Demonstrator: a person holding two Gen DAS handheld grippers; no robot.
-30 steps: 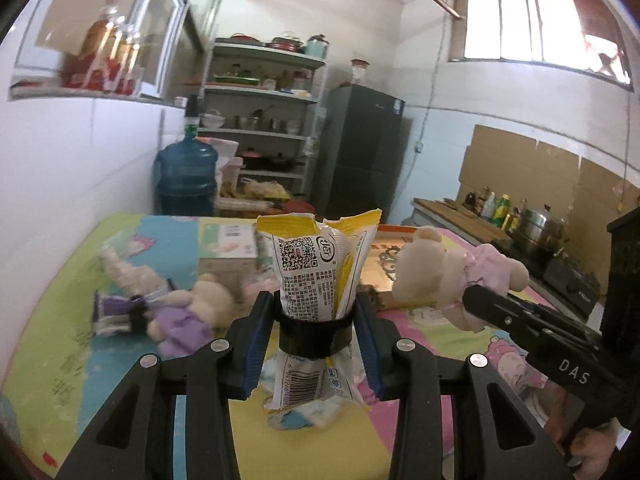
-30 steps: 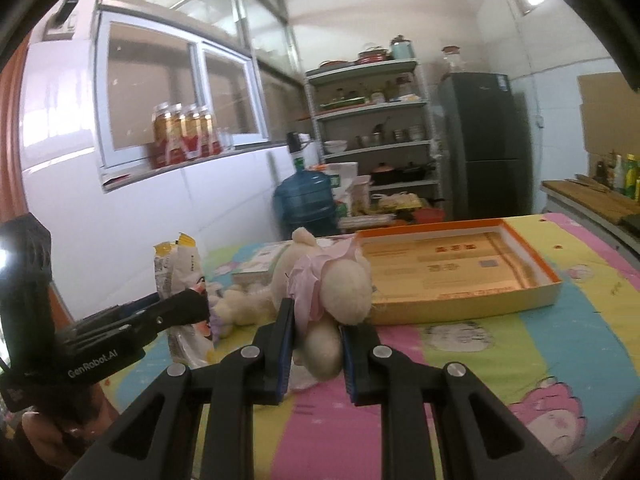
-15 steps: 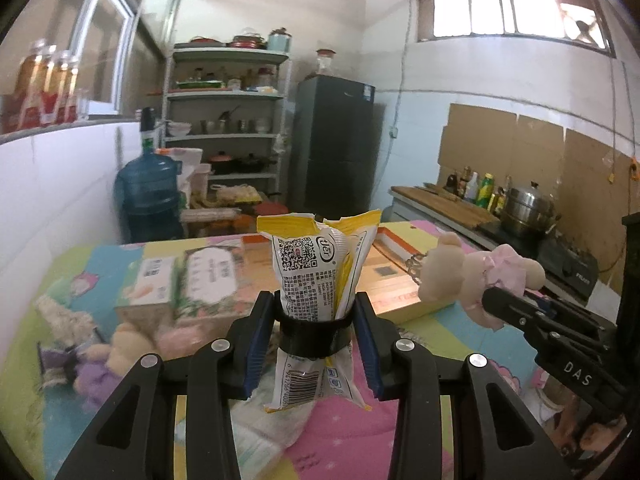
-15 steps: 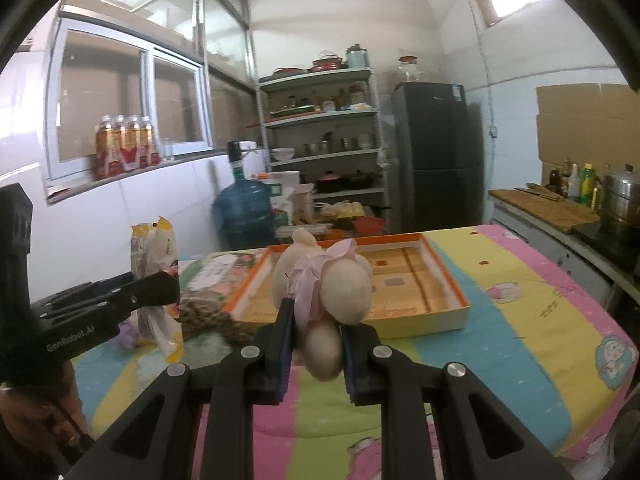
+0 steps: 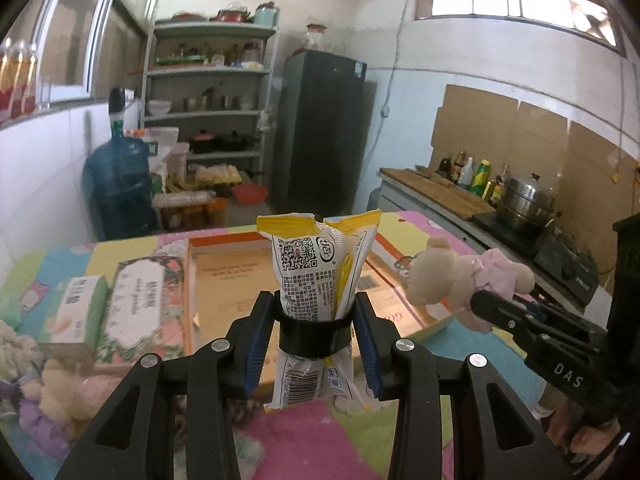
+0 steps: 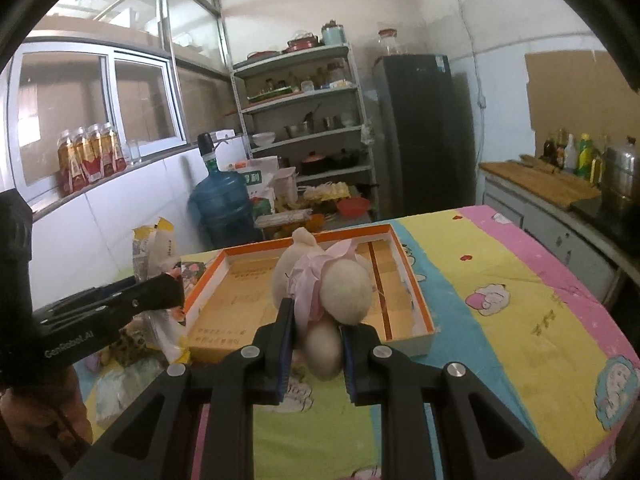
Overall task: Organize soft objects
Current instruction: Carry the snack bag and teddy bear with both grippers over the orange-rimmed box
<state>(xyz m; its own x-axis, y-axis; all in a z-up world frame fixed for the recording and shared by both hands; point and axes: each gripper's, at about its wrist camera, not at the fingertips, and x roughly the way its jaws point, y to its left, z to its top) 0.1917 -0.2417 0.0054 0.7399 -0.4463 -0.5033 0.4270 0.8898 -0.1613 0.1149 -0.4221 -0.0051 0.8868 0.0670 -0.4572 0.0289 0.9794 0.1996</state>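
- Left gripper [image 5: 316,332] is pinching a yellow-and-white packet [image 5: 316,268] upright, both pads pressing its waist; a black band is wrapping the packet right at the pinch.
- The packet is hanging clear of the table [image 5: 304,440], in front of the near edge of the orange-rimmed tray [image 5: 224,280].
- Right gripper [image 6: 316,344] is clamping a cream plush bear [image 6: 328,292] in a pink dress, pads squeezing its body, one leg dangling between the fingers.
- In the right view the bear is sitting over the tray's near edge, off the cloth.
- In the left view the bear [image 5: 460,280] is showing past the tray's right edge, in the other gripper's jaws.
- In the right view the packet [image 6: 154,248] is showing off the tray's left edge, above the left tool.
- Two boxes, green [image 5: 76,308] and floral [image 5: 140,300], are lying just beside the tray's left wall.
- More plush toys [image 5: 52,396] are lying at the table's near left corner.
- The tray is looking empty where it is visible.
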